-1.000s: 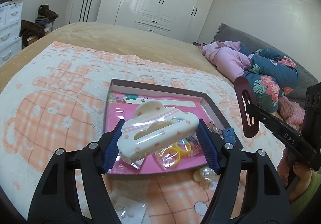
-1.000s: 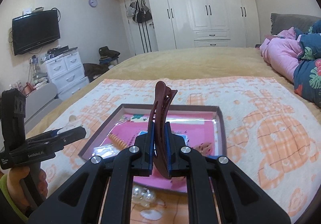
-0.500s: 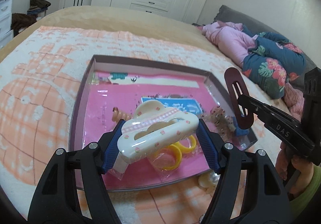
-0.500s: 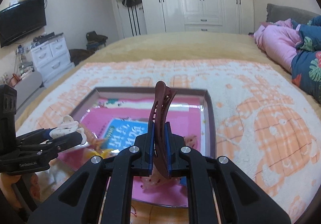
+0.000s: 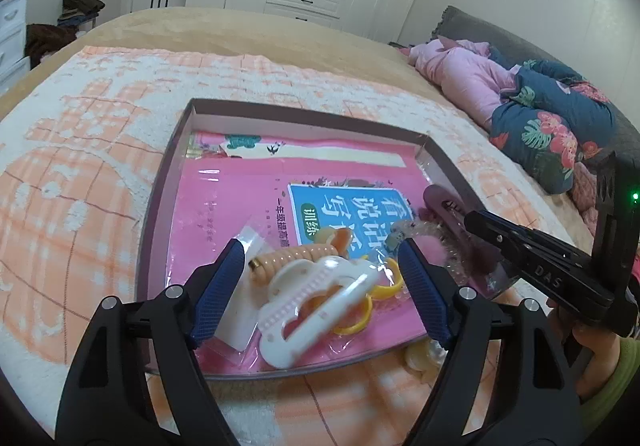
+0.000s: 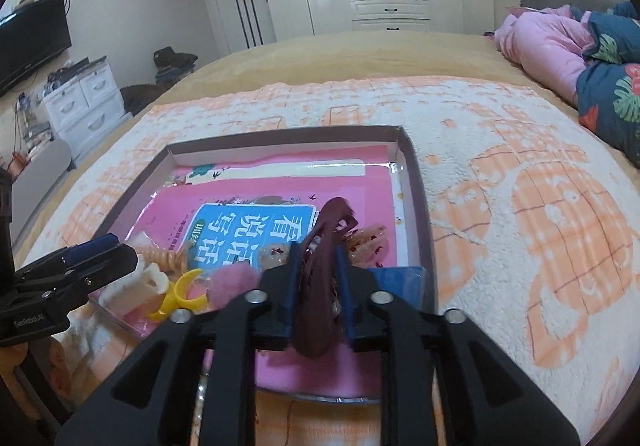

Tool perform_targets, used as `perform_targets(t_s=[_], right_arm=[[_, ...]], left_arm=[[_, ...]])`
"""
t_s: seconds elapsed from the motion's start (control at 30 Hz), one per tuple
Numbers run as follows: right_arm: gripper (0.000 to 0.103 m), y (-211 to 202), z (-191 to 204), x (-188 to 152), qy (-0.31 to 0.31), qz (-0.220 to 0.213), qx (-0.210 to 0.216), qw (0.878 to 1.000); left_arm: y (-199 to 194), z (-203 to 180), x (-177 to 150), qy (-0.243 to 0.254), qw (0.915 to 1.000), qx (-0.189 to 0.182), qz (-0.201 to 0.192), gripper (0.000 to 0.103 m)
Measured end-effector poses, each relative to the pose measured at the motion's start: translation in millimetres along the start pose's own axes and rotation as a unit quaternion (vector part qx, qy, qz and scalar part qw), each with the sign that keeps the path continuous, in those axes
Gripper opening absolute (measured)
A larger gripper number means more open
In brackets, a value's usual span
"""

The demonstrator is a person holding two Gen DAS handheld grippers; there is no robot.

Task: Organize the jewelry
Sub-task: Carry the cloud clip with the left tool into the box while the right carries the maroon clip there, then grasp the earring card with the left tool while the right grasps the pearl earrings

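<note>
Cream plastic claw clip, cloud-shaped, lying tilted in the near part of the shallow tray, loose between the pads of the left gripper; jaws opening, pads clear of both its sides. Dark maroon clip between the pads of the right gripper, jaws opening there too, tip resting low over the tray's right side, no longer pinched as far as can be told.

Likely light, stiff and smooth, both of them; hinge springs and teeth the weak spots. Best taken across the broad flanks, not by the teeth, with modest pressure to avoid a squirt sideways off the glossy pink book cover underneath.

Counted: two hair clips, one coiled peach hair tie, two yellow rings as far as can be made out, one pink fluffy piece, one tray, one book. Pale round beads just outside the near rim on the orange-and-white blanket, number unclear.
</note>
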State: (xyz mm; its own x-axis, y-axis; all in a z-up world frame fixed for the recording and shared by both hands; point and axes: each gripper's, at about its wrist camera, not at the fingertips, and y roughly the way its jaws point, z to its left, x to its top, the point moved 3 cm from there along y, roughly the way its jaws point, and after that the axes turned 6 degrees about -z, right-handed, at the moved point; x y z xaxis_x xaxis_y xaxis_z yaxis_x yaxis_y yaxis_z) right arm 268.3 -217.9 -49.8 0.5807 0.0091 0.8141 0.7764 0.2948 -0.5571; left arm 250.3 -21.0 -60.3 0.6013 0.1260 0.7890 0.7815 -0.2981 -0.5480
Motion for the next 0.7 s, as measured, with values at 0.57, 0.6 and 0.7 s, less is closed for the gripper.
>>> perform_targets(t_s=[0.57,0.6,0.7], right_arm=[[0.068,-78.3,33.7,-7.6,-0.039,-0.075,0.028,0.996],[0.072,-80.9,36.2,-8.5,-0.042,-0.077,0.028,0.996],[0.075,-86.7,43.8,-11.5,-0.049,-0.08,0.035,0.995]], left_arm=[[-81.8,4.1,4.5,-0.002,0.9955,0.028,-0.09,0.092],[-86.4,5.6,2.9,-0.002,0.9952,0.031,-0.092,0.092],[-97.7,10.1,-2.4,-0.002,0.9949,0.032,-0.095,0.092]])
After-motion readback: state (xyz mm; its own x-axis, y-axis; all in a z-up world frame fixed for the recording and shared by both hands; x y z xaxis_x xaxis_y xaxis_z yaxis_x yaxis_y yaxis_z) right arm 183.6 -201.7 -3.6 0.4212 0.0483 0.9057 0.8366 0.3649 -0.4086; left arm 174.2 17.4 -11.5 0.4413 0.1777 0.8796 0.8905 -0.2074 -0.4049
